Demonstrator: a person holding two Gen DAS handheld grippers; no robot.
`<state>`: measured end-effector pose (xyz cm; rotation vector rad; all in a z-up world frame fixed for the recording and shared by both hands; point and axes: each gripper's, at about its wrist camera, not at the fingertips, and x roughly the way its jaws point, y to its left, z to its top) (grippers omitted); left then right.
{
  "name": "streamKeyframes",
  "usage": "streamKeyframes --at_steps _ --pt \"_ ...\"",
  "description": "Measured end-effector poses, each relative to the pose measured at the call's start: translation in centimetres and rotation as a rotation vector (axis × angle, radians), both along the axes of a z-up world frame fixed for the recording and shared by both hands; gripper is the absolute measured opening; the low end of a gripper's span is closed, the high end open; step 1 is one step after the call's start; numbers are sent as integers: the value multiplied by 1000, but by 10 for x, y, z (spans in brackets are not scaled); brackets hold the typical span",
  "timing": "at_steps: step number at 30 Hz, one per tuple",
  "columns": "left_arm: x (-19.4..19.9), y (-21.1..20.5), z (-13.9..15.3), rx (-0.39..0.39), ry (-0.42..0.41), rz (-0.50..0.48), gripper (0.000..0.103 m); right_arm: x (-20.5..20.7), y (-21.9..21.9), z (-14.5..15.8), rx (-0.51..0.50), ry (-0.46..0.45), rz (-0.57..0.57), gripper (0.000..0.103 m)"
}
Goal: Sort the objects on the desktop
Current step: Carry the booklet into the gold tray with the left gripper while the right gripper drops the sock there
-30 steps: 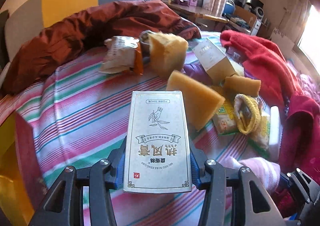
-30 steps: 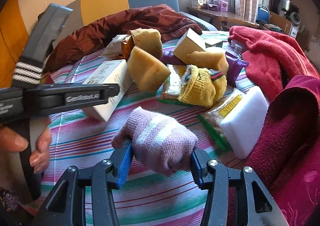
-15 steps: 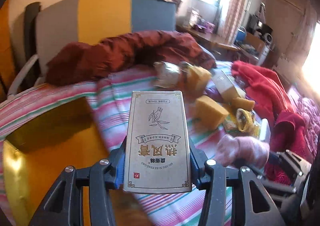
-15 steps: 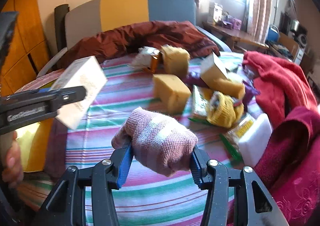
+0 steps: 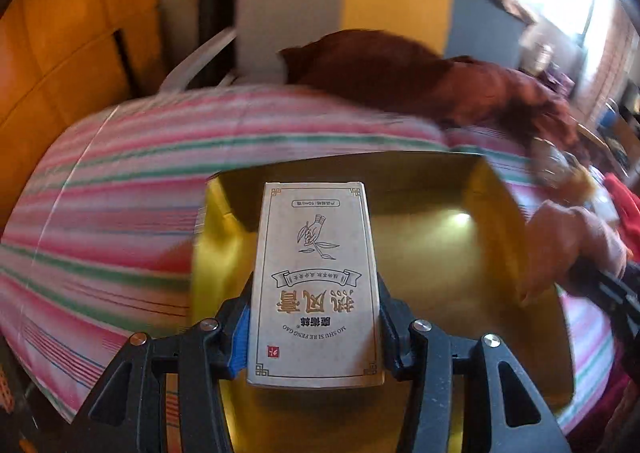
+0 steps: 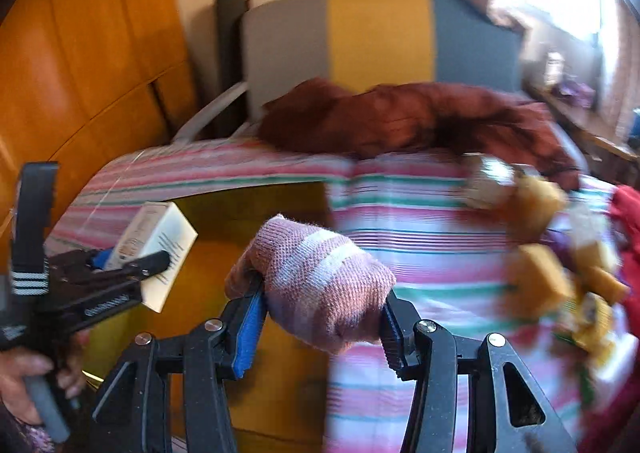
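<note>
Left wrist view shows the left gripper (image 5: 316,329) clamped on the long sides of a pale carton (image 5: 314,281) with Chinese print, held above the open yellow box (image 5: 516,221) that sits on the striped bedspread (image 5: 120,181). At the right edge of that view a pink knitted glove (image 5: 568,249) appears over the box wall.

From the right wrist view, the right gripper (image 6: 320,317) is closed on that glove, squeezing its soft body between the blue pads, just over the box's near right rim. Further left, the other gripper and its carton hang over the box interior, with a hand on its handle at the lower left.

Beyond lie sponges (image 6: 540,281) and other blurred clutter at the right, a rust-brown jacket (image 6: 420,121), then the grey, yellow and blue headboard (image 6: 380,37).

The step in hand looks like carrying 2 items to the box. Next, each likely needs lowering inside before its jaws part; the carton seems placed already, while the glove should shift left to clear the rim.
</note>
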<state>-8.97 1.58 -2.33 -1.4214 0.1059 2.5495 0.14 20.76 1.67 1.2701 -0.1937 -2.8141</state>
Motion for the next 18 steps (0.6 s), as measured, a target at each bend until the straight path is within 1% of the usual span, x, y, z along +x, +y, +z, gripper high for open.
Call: streamKeyframes --at_steps 3,5,7,8,9,10,11,13,14,17,18 --pt "-17 -15 -8 12 -24 39 51 -38 -28 -14 -26 -71 42 52" --pt "-25 -21 -12 -15 -25 77 51 -60 -41 -21 -38 -99 45 52" --pt "-32 -23 -15 -33 -29 106 52 -79 -44 -29 -66 -115 30 57" --pt "-36 -25 -17 -27 -43 113 52 -89 -46 -33 -91 -121 16 62" --pt "-40 -26 -19 -10 -60 118 52 -98 -48 -37 -125 -128 12 74" --pt "-41 -28 -18 1 -71 124 52 -104 -50 -39 -145 -132 17 81" --pt "-41 -30 -17 12 -78 132 52 -109 -53 -40 -158 -134 25 90" --pt "-37 -33 -12 35 -68 129 52 -109 -56 -37 -173 -121 35 90" --pt "-33 -36 -8 47 -55 125 52 -105 -55 -32 -184 -93 40 90" --pt "-21 -44 0 71 -18 141 52 -92 -51 -27 -169 -59 23 90" --pt "-19 -46 3 82 -9 144 53 -95 -50 -28 -170 -64 20 83"
